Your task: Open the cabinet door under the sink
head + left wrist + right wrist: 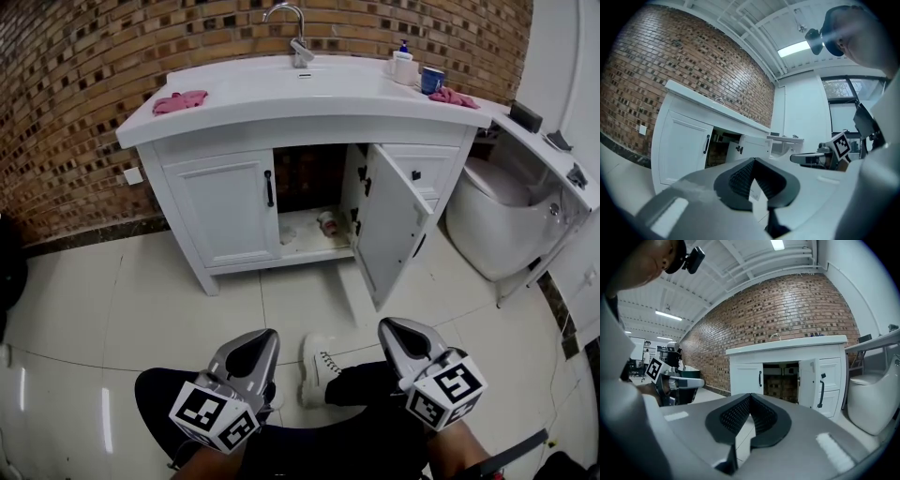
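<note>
The right-hand cabinet door [389, 225] under the sink [302, 77] stands open. It is swung out toward the viewer on its hinges and shows the dark inside of the cabinet [309, 187]. A small thing lies on the cabinet floor, too small to tell what it is. The left door [223, 208] is closed, with its black handle [269, 188] next to the opening. In the head view the cabinet sits at 12 o'clock, against a brick wall [84, 66].

On the white tabletop [262, 94] a tap [292, 28] stands behind the sink. One pink cloth [178, 101] lies at the left end. A bottle [403, 66], a blue cup [432, 80] and a second pink cloth [453, 96] sit at the right end. A white toilet [502, 220] stands just beside the cabinet, at 3 o'clock.

Both tools are well apart from the cabinet, low over the pale tiled floor [112, 309]. The left tool [265, 335] is at 7 o'clock and the right tool [387, 325] at 5 o'clock. A white shoe [321, 366] shows between them.

In the left gripper view the left tool [752, 160] has its jaw tips together with nothing between them, and it points at the cabinet. In the right gripper view the right tool [750, 395] is likewise closed and empty, and the open door [807, 383] shows beyond it.
</note>
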The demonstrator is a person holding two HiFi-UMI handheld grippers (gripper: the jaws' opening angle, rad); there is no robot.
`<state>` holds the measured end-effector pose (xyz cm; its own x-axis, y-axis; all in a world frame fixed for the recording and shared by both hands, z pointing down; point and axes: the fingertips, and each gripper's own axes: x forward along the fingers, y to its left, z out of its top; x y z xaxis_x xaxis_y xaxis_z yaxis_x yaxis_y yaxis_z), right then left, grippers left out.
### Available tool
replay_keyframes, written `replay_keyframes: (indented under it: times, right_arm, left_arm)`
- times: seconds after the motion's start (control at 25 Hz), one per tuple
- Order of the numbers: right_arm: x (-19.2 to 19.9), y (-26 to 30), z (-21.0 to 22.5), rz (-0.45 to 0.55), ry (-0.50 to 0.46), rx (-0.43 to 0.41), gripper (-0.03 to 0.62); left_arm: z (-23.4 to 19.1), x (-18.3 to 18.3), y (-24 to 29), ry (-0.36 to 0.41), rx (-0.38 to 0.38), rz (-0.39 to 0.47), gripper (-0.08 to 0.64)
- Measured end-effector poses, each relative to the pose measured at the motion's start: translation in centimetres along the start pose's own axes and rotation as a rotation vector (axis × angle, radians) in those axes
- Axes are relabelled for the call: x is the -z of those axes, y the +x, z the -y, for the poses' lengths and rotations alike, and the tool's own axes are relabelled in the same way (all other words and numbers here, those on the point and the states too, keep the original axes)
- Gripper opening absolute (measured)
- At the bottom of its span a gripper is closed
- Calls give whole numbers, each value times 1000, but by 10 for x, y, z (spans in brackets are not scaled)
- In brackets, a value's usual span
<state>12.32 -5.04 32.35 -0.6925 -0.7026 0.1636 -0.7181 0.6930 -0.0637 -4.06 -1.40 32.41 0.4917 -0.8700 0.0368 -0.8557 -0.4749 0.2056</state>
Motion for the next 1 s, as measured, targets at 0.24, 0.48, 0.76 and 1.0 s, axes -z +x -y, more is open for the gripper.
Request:
replay_keyframes:
  times: [0.24,0.48,0.76,1.0]
  right_arm:
    - [5,-2,-17,-9,2,-23,8]
    - [4,3,-30,-8,-5,-48,8]
    - [3,3,-33,-9,-15,-54,8]
    - [5,3,-33,-10,-17,-50,8]
  left_arm:
    - [-2,1,-15,12,-10,8,3]
    - [-8,-6,-24,21,-24,27,3]
    - [-6,-5,-27,25,-26,25,3]
    - [-4,-6,-28,28,-24,23,3]
